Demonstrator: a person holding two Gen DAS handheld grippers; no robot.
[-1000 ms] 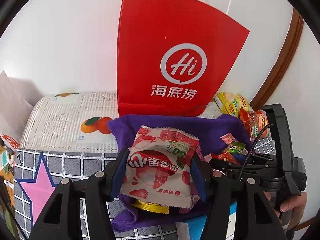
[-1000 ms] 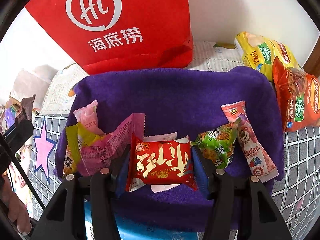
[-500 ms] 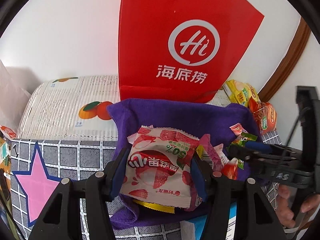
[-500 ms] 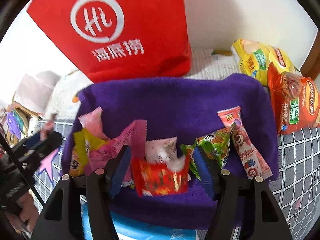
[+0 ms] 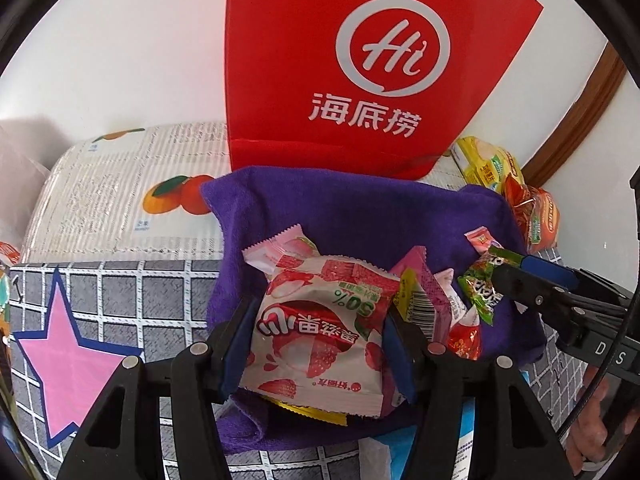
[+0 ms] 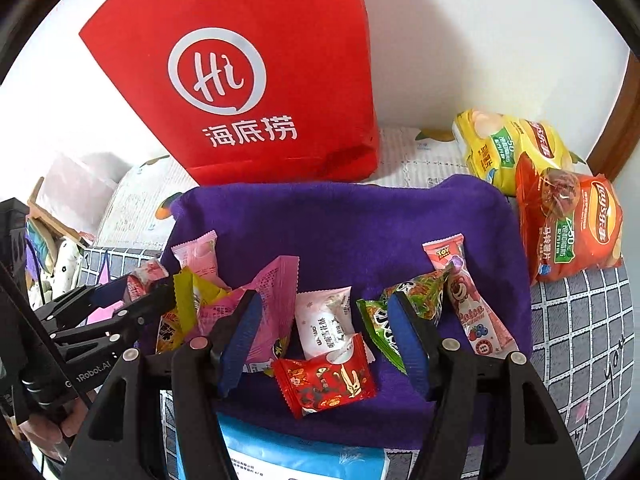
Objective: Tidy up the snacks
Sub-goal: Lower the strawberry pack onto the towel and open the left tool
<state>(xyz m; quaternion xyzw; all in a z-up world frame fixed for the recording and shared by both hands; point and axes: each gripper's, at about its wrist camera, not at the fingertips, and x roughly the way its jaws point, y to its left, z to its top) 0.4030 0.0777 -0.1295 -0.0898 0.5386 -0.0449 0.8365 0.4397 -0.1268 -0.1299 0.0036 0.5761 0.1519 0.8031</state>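
My left gripper [image 5: 318, 342] is shut on a white and red strawberry snack packet [image 5: 316, 340], held over the near left part of the purple cloth [image 5: 360, 216]. My right gripper [image 6: 324, 322] is open and empty above the cloth [image 6: 340, 216]. A small red candy packet [image 6: 326, 378] lies on the cloth just below its fingers. Several small packets lie around: a white one [image 6: 326, 322], a green one [image 6: 400, 312], a pink Lotso bar [image 6: 466, 292], pink and yellow wrappers [image 6: 240, 292]. The left gripper [image 6: 132, 300] shows at the left of the right wrist view.
A red paper bag [image 6: 256, 72] stands against the wall behind the cloth. Yellow [image 6: 508, 144] and orange [image 6: 572, 224] chip bags lie at the right. A blue and white box [image 6: 304, 460] sits at the near edge. A grid cloth with a pink star [image 5: 68, 360] lies left.
My right gripper has opened and let go of the red candy packet, which dropped onto the purple cloth, and has drawn back. My left gripper stays shut on the strawberry packet and has moved nearer the cloth.
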